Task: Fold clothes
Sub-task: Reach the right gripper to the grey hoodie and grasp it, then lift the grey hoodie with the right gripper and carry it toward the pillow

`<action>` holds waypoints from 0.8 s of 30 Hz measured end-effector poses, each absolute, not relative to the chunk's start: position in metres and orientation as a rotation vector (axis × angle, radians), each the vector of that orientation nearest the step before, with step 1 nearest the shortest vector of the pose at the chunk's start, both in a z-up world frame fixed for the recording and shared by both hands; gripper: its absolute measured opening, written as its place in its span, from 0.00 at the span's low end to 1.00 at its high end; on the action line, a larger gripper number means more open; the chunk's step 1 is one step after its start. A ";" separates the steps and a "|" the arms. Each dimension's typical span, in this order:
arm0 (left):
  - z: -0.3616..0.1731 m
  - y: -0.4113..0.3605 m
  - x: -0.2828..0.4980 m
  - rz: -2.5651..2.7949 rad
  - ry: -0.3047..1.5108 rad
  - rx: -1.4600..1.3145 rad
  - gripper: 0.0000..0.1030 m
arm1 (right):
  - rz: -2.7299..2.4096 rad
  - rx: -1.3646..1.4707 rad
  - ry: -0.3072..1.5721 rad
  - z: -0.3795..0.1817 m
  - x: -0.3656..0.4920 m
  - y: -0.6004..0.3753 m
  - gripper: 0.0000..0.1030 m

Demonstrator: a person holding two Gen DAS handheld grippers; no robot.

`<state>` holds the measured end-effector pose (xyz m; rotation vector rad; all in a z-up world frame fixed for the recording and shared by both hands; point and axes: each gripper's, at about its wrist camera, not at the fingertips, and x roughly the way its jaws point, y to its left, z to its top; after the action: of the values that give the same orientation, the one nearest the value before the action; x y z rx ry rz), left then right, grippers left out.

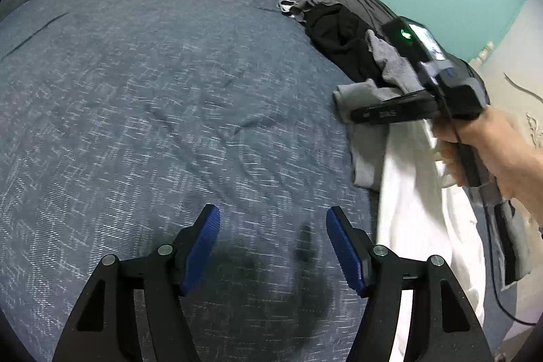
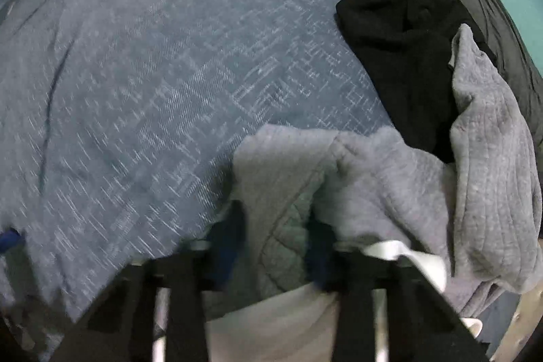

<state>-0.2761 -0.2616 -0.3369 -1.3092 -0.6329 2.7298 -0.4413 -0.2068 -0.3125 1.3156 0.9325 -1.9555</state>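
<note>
Left wrist view: my left gripper [image 1: 273, 246] hangs over the bare middle of the bed [image 1: 152, 97], its blue fingers [image 1: 203, 246] spread wide with nothing between them. The clothes pile lies off toward the bed's right edge: a grey garment [image 1: 370, 111], a black garment [image 1: 336, 36] behind it, a white one [image 1: 414, 192] trailing toward the near corner. The right gripper [image 1: 353, 116] sits right at the grey piece, so that hand is plainly nearer; its tips are buried in cloth.

Right wrist view: the right gripper [image 2: 276, 226] has grey garment [image 2: 373, 178] bunched between its fingers, and I judge it gripped, though motion blur smears the tips. The garment's long axis runs away right toward the black garment [image 2: 400, 33]. Its full outline is hidden in folds.
</note>
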 end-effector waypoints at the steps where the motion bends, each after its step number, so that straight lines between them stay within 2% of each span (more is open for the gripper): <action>1: -0.338 -0.263 -0.276 2.726 -0.644 -1.308 0.67 | -1.970 1.281 0.947 -0.308 -0.441 -0.205 0.13; 5: -0.338 -0.264 -0.274 2.722 -0.665 -1.303 0.67 | -2.079 1.147 0.904 -0.257 -0.459 -0.188 0.09; 11: -0.336 -0.262 -0.272 2.724 -0.654 -1.290 0.67 | -2.314 1.019 0.828 -0.166 -0.517 -0.128 0.09; 16: -0.337 -0.262 -0.270 2.720 -0.651 -1.293 0.67 | -2.535 0.943 0.786 -0.115 -0.564 -0.068 0.09; 20: -0.340 -0.262 -0.271 2.709 -0.655 -1.305 0.67 | -2.681 0.928 0.839 -0.092 -0.601 -0.010 0.08; 24: -0.343 -0.258 -0.271 2.706 -0.639 -1.316 0.67 | -2.814 1.016 0.825 -0.096 -0.628 0.059 0.09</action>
<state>-0.2709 -0.2580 -0.3429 -1.3159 -0.6394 2.7056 -0.6282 0.0592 -0.0963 1.0165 0.8253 -2.8137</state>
